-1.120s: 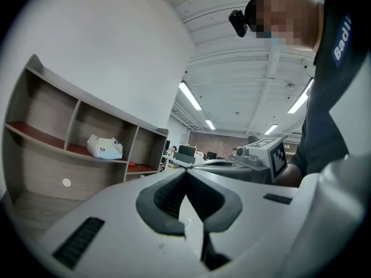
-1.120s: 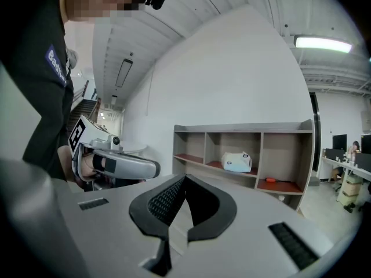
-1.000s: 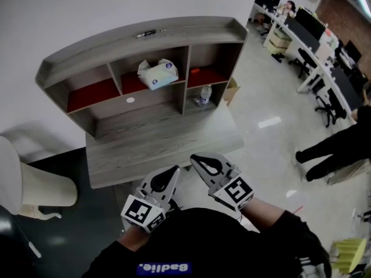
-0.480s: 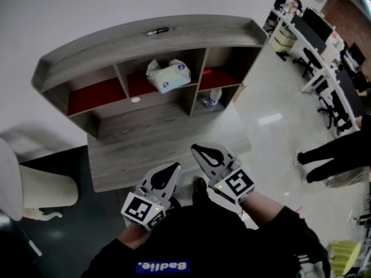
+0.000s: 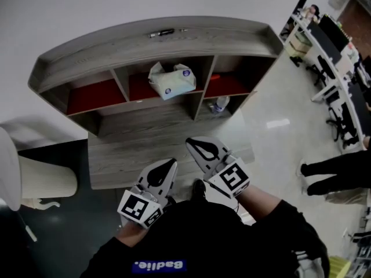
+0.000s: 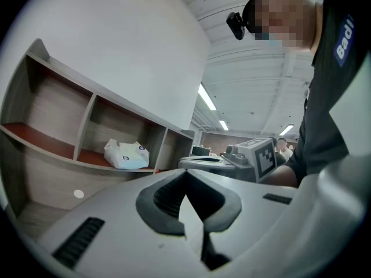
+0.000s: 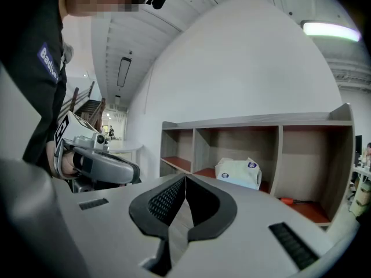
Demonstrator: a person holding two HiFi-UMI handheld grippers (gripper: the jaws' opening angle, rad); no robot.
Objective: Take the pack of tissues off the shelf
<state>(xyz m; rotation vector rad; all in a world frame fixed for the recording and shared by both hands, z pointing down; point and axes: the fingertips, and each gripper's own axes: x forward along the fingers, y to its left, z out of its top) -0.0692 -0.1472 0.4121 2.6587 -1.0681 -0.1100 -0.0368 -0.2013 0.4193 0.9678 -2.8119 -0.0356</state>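
A white pack of tissues lies in the middle compartment of the grey wooden shelf, on its red floor. It also shows as the pack in the left gripper view and the pack in the right gripper view. Both grippers are held close to the person's body, well short of the shelf. The left gripper is shut with nothing in it. The right gripper is shut and empty too, slightly ahead of the left.
The shelf stands on a grey wooden desk. A pen lies on the shelf top; a small bottle sits under the right compartment. A white chair stands left. Office desks and a person's legs are at right.
The head view has shifted, so the shelf and desk sit a little further right and closer. Both grippers stay shut and low in front of the body.
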